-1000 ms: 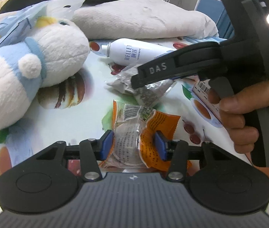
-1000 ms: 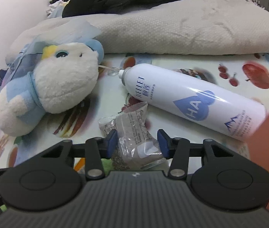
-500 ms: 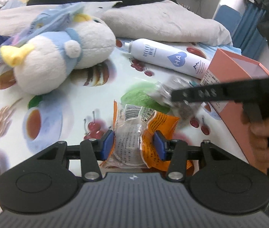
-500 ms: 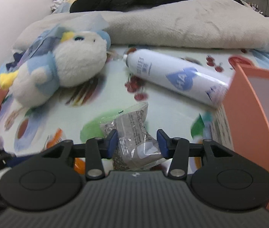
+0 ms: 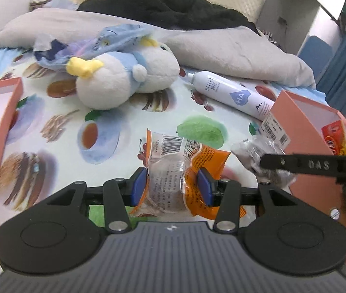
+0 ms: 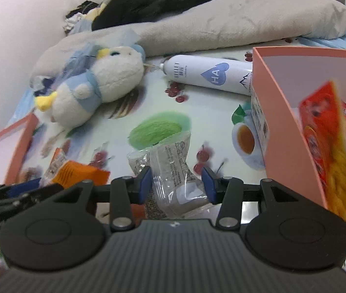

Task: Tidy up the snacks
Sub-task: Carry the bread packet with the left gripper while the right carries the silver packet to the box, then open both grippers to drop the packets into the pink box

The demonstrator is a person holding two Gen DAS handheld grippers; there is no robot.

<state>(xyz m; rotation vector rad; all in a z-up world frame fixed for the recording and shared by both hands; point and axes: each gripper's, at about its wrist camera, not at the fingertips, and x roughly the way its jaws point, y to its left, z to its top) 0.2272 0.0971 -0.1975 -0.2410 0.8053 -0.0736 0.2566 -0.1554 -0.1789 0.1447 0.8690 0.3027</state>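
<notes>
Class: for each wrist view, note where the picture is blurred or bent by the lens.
Left wrist view: fisheye curves the pink box walls; the orange snack packet stays sharp. Right wrist view: the red snack bag inside the box is smeared, the grey snack packet crisp.

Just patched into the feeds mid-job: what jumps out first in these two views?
Each claw grips a snack: the left claw pinches an orange-and-clear packet, the right claw a grey-and-clear packet, both held above the fruit-print cloth. Behind them a white-and-blue plush toy lies beside a white spray can. A pink box on the right already holds red and yellow snack packs.
</notes>
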